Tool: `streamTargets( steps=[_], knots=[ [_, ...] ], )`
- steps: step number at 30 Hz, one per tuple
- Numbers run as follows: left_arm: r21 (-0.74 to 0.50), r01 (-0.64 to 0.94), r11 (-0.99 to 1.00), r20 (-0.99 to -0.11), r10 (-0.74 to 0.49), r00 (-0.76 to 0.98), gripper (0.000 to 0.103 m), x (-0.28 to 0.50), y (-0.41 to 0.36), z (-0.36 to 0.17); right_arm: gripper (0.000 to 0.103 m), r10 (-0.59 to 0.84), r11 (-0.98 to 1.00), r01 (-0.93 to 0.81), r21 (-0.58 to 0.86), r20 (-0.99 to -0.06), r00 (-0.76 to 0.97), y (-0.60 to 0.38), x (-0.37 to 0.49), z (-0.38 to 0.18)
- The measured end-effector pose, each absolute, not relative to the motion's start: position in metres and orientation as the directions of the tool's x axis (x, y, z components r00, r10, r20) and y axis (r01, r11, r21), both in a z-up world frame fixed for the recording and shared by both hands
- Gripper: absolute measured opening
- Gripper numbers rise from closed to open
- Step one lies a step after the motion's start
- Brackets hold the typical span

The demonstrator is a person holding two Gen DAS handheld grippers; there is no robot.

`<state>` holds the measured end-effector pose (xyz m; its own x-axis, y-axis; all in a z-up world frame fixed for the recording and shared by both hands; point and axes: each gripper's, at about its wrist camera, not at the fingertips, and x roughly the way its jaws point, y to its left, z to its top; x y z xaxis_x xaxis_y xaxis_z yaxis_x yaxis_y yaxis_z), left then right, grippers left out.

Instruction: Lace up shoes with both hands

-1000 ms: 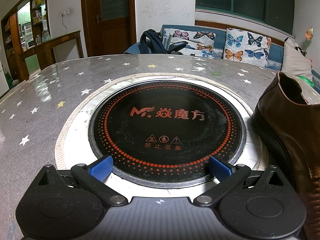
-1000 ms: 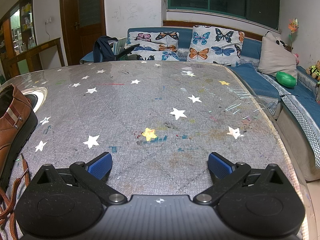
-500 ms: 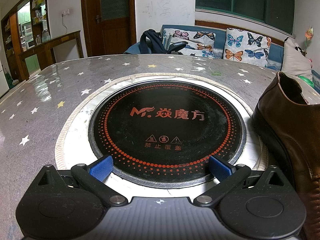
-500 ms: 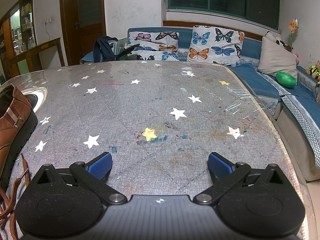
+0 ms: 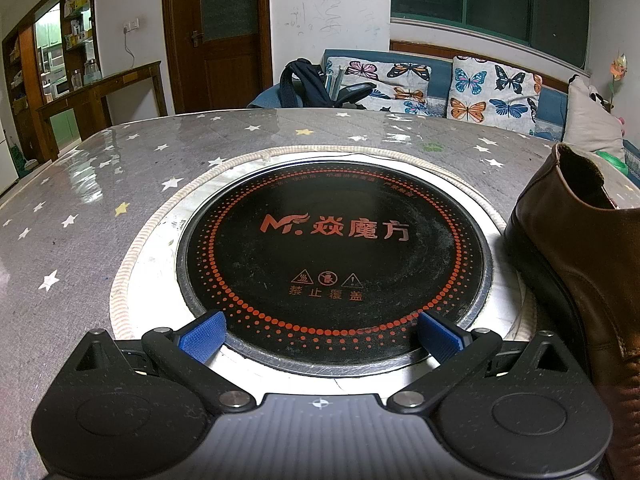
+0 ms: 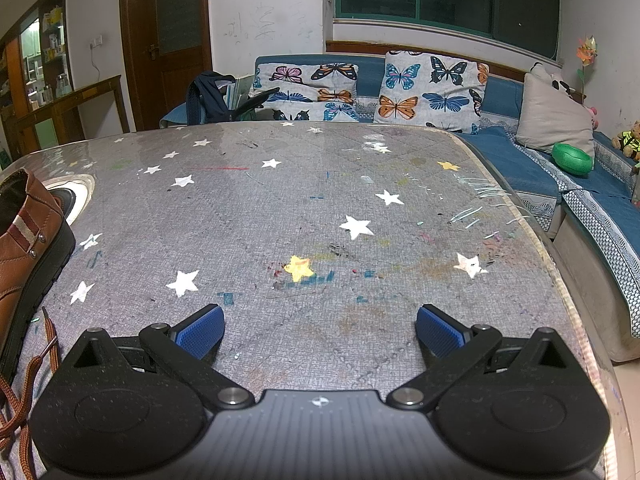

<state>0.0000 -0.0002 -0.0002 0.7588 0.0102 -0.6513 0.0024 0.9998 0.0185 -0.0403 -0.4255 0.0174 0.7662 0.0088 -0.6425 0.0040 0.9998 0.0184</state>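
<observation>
The left gripper [image 5: 320, 334] sits level and low, its blue-padded fingers [image 5: 202, 336] spread wide with nothing between them. The right gripper [image 6: 320, 332] mirrors it, jaws parted, apparently resting just above the surface.

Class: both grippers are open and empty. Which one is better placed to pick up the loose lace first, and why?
Probably the right gripper: the lace lies on the table just to its left, beside the shoe. The left gripper sees only the shoe's heel side, no lace.

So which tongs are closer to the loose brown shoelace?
Right. The right tongs sit just right of the shoelace beside the shoe. The left tongs hover over the round cooktop, with no lace in their view.
</observation>
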Motion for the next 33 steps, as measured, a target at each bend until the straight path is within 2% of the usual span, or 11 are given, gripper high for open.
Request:
streamTargets(
  steps=[33],
  knots=[
    [0.019,0.003,1.0,-0.652,0.01,0.758,0.103,-0.0008,-0.0023,0.001,0.103,0.009,1.0,0.004,0.018,-0.644,0.765,-0.426,-0.04,0.0182]
  ],
)
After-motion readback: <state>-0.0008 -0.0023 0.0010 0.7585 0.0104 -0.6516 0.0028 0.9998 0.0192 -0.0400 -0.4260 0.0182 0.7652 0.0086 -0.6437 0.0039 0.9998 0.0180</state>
